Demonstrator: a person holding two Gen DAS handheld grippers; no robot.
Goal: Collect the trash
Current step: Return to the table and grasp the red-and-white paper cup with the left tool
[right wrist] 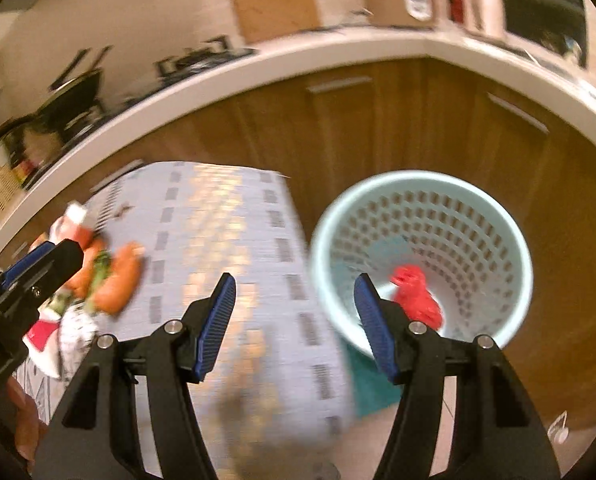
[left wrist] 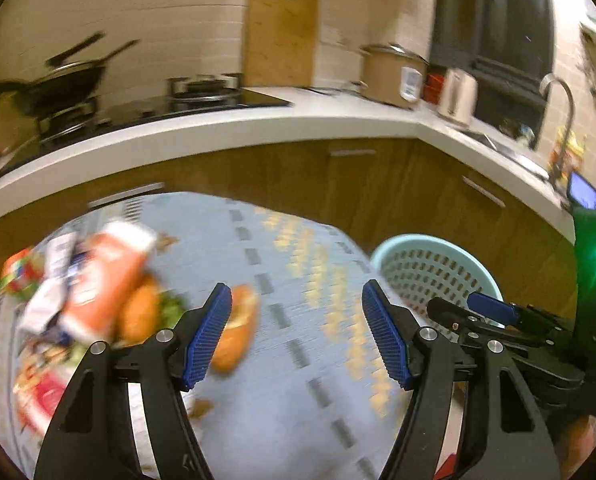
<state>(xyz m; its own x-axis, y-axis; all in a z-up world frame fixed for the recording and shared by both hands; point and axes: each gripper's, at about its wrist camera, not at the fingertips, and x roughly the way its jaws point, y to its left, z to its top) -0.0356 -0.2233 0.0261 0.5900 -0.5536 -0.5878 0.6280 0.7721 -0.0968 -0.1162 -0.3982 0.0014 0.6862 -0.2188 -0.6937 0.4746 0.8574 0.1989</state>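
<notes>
A pile of trash lies on the left of the patterned tablecloth [left wrist: 306,248]: an orange carton [left wrist: 105,280], crumpled wrappers [left wrist: 53,280] and a bread roll [left wrist: 237,332]. My left gripper [left wrist: 295,320] hovers open over the cloth, the roll just behind its left finger, nothing between the jaws. A pale blue perforated basket [left wrist: 402,246] stands right of the table. In the right wrist view my right gripper [right wrist: 293,312] is open and empty between the table and the basket [right wrist: 478,240]. A red crumpled piece [right wrist: 416,300] lies inside. The trash pile [right wrist: 113,280] shows at left.
Behind the table runs a white L-shaped counter [left wrist: 257,128] over brown cabinets [left wrist: 378,184]. It carries a stove with a wok [left wrist: 69,80], a cutting board [left wrist: 279,36], a pot [left wrist: 390,72] and a sink faucet [left wrist: 558,96]. The left gripper [right wrist: 37,264] appears at the right view's left edge.
</notes>
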